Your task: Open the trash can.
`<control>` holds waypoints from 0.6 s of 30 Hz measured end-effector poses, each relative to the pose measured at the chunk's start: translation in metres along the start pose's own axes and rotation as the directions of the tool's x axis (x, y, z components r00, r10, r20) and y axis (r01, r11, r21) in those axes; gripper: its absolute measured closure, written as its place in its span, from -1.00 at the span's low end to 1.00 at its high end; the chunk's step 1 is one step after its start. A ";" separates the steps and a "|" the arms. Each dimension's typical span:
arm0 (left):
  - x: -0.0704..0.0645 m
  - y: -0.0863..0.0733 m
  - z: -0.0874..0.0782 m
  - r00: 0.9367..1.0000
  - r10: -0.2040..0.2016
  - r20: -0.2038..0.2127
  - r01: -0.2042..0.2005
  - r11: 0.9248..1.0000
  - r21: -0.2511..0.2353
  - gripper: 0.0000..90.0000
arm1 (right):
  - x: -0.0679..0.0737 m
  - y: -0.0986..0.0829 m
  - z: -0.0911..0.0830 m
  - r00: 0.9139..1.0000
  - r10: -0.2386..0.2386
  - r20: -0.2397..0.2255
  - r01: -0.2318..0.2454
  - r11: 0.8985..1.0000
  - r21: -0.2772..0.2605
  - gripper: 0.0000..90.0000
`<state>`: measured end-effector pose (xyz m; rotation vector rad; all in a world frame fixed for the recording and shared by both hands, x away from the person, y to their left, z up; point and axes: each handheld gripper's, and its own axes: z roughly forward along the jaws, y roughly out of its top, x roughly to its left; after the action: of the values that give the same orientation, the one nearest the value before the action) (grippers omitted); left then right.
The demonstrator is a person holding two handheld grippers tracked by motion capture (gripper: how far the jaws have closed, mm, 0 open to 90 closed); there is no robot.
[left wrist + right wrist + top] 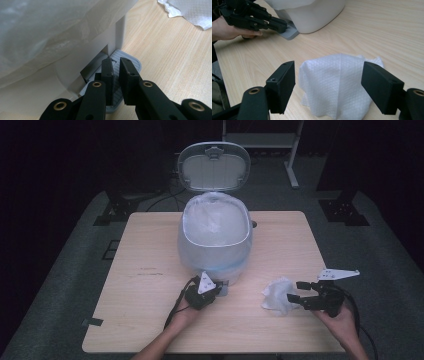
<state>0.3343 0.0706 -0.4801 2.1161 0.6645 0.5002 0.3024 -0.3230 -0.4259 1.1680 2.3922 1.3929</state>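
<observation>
**Pedal pressed, tissue between spread fingers**

The left gripper [115, 75] rests its nearly clenched fingers [108, 72] on the grey foot pedal [130, 62] at the base of the white pedal bin [214, 237], whose lid [214, 166] stands up, the bag liner [215, 222] showing. The right gripper [328, 85] has its fingers [283, 82] released wide on either side of the crumpled paper tissue [337, 82], which lies on the counter [145, 270] right of the bin.

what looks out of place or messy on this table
Only the crumpled white paper towel, lying loose on the wooden table beside the lined pedal bin rather than in it. The open right gripper brackets it; the left gripper rests on the bin's pedal, lid up.
</observation>
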 end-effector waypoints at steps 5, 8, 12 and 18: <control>0.001 0.000 0.000 1.000 -0.007 0.006 0.007 1.000 -0.001 0.82 | 0.002 -0.005 0.007 1.000 -0.006 0.001 0.006 1.000 0.019 -0.42; 0.001 0.000 0.000 1.000 -0.009 0.005 0.009 1.000 -0.001 0.82 | 0.005 -0.006 0.012 1.000 -0.005 -0.006 0.006 1.000 0.024 -0.42; 0.001 0.000 0.000 1.000 -0.005 0.004 0.005 1.000 0.004 0.82 | 0.011 -0.005 0.020 1.000 -0.027 -0.004 0.027 0.999 0.041 -0.43; 0.001 0.001 0.000 1.000 -0.008 0.007 0.008 1.000 0.003 0.82 | 0.018 -0.001 0.031 0.998 -0.056 0.011 0.055 0.996 0.073 -0.42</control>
<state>0.3352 0.0708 -0.4796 2.1166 0.6702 0.4870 0.3042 -0.2900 -0.4396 1.1149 2.4658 1.2882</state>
